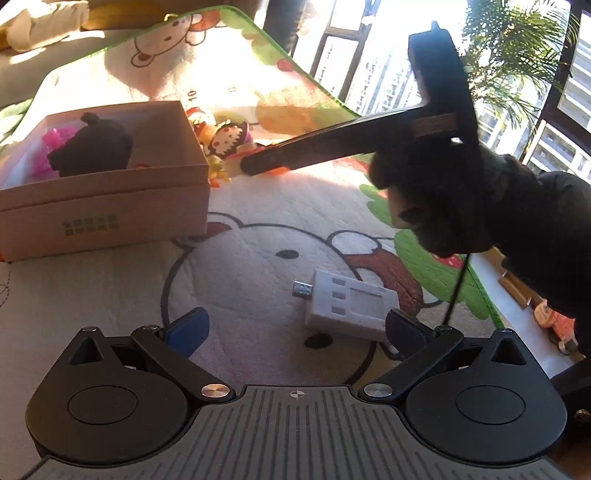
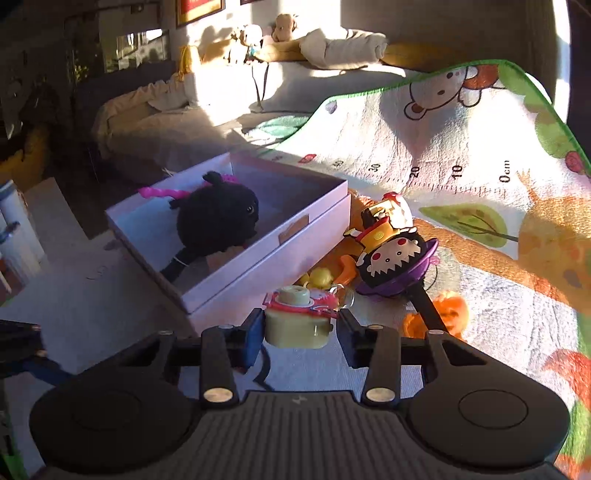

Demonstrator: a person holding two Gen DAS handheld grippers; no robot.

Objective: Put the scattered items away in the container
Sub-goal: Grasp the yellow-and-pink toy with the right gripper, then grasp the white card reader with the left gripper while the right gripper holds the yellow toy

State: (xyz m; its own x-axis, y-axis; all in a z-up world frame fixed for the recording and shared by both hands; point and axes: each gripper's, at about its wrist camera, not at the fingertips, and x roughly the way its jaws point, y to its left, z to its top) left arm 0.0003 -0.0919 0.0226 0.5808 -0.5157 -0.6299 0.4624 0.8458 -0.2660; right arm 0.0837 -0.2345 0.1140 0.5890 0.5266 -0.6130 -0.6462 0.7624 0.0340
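Note:
A pale cardboard box [image 1: 110, 206] [image 2: 258, 273] stands on the play mat and holds a black plush [image 1: 92, 144] [image 2: 218, 221] and a pink toy [image 1: 51, 144] [image 2: 166, 192]. My right gripper [image 2: 301, 332] is shut on a small pale yellow jar with a red label [image 2: 295, 326], just in front of the box's near corner. From the left wrist view the right gripper [image 1: 251, 166] reaches in beside the box, held by a gloved hand [image 1: 443, 199]. My left gripper [image 1: 297, 332] is open low over the mat, a white USB device [image 1: 351, 308] lying by its right finger.
Beside the box lie a doll with a purple hat [image 2: 391, 258] [image 1: 229, 138], a yellow toy [image 2: 319, 277] and an orange toy [image 2: 450, 310]. The cartoon play mat [image 1: 258, 236] covers the floor. A sofa with cushions and plush toys [image 2: 280, 33] stands behind; windows [image 1: 369, 74] on the right.

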